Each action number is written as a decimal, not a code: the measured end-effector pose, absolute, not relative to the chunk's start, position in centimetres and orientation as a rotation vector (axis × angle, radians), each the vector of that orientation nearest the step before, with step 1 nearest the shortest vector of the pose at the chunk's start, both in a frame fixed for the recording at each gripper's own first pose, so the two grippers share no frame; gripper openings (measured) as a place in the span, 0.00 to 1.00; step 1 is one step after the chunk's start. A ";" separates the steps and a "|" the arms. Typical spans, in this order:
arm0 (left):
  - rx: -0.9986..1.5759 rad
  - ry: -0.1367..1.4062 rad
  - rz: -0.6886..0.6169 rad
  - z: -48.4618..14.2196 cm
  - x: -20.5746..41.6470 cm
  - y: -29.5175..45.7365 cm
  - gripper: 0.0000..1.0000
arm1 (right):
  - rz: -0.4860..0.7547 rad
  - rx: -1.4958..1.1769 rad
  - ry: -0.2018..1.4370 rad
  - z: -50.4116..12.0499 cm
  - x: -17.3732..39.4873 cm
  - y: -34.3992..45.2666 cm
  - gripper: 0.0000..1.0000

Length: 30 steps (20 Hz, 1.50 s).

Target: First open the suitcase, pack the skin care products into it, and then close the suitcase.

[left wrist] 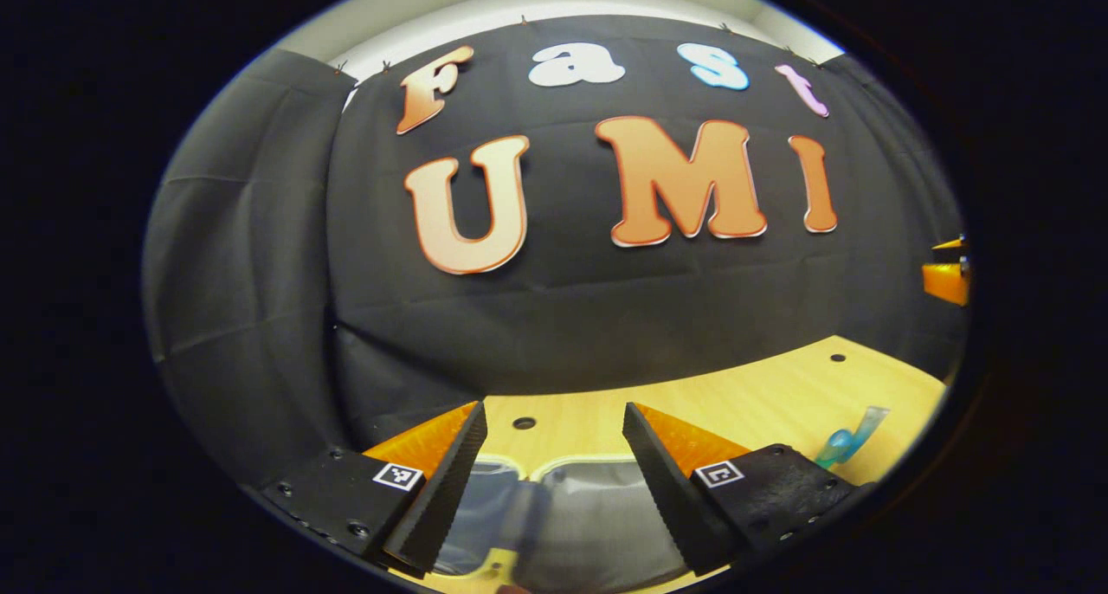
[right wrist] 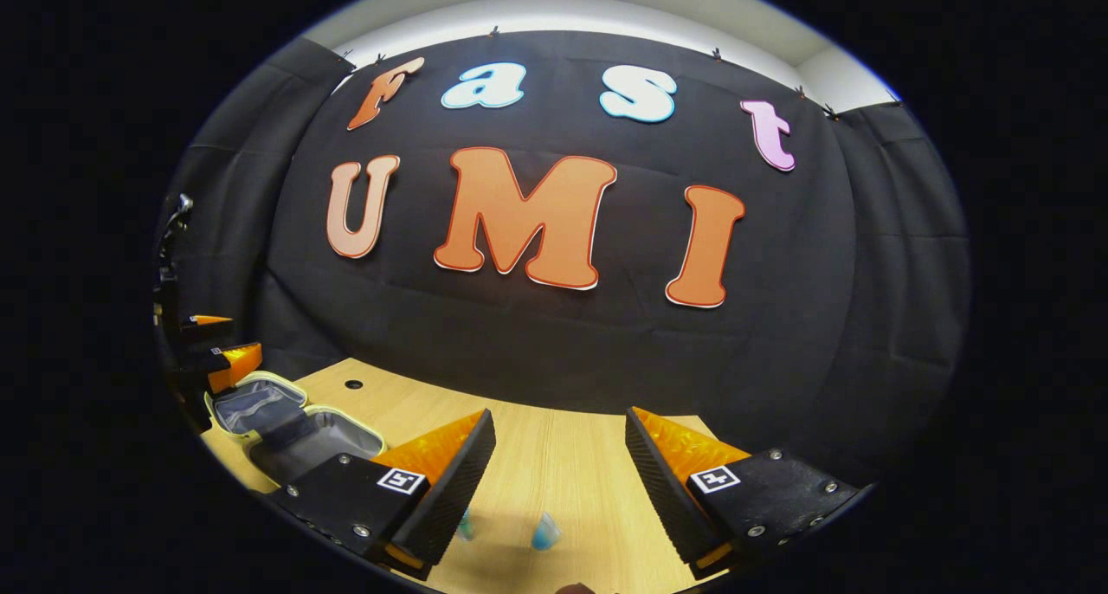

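Left gripper (left wrist: 554, 421) is hanging with jaws wide over the open suitcase (left wrist: 571, 507), low centre of frame. Right gripper (right wrist: 561, 429) is also gaping wide; skin care products (right wrist: 545, 532) are lying on the table (right wrist: 563, 455) beneath it.

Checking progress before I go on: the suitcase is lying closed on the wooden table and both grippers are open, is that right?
Not quite. The suitcase lies open on the wooden table, its two lined halves showing in the right gripper view. Left gripper and right gripper are open.

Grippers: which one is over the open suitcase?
The left gripper: the suitcase lies right beneath it. The right gripper is over the table instead.
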<state>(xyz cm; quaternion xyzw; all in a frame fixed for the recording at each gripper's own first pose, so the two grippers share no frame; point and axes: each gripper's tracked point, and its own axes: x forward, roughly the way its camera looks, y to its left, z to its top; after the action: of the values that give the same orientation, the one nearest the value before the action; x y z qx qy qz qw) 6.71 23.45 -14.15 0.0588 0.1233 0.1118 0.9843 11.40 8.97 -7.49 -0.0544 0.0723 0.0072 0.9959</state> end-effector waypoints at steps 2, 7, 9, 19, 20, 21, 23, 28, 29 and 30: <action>0.119 0.222 0.191 -13.3 7.1 20.1 0.98 | 0.036 -0.102 0.154 -8.5 11.2 8.5 0.95; 0.144 0.219 0.109 -13.6 7.2 12.9 1.00 | 0.091 -0.108 0.191 -11.1 10.6 7.5 0.95; 0.144 0.230 0.081 -14.4 7.1 10.5 1.00 | 0.110 -0.115 0.211 -12.2 10.5 6.8 0.96; 0.080 0.307 -0.026 -23.4 5.3 -0.2 0.98 | 0.231 -0.107 0.255 -18.7 11.3 6.0 0.96; 0.078 0.326 -0.034 -24.9 5.3 -1.1 0.98 | 0.239 -0.106 0.255 -19.4 11.3 5.9 0.96; 0.068 0.349 -0.047 -26.4 5.1 -2.1 0.98 | 0.242 -0.110 0.261 -20.4 11.2 5.9 0.96; 0.049 0.387 -0.075 -29.1 5.2 -3.8 0.98 | 0.249 -0.120 0.275 -22.0 11.1 5.5 0.96; 0.052 0.479 -0.141 -36.2 7.1 -6.6 0.81 | 0.254 -0.130 0.295 -25.1 11.2 4.6 0.96; 0.045 0.496 -0.153 -37.5 7.4 -6.9 0.76 | 0.250 -0.128 0.301 -25.7 11.4 4.3 0.96; 0.039 0.500 -0.166 -38.1 7.8 -7.2 0.76 | 0.248 -0.123 0.307 -26.1 11.4 4.1 0.96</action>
<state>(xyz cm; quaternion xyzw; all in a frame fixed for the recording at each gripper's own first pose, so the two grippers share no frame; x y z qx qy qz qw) 7.76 -7.17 -38.13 0.0194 0.2472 -0.0819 0.9653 11.44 4.12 -26.14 -0.0613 0.1522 0.1231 0.9787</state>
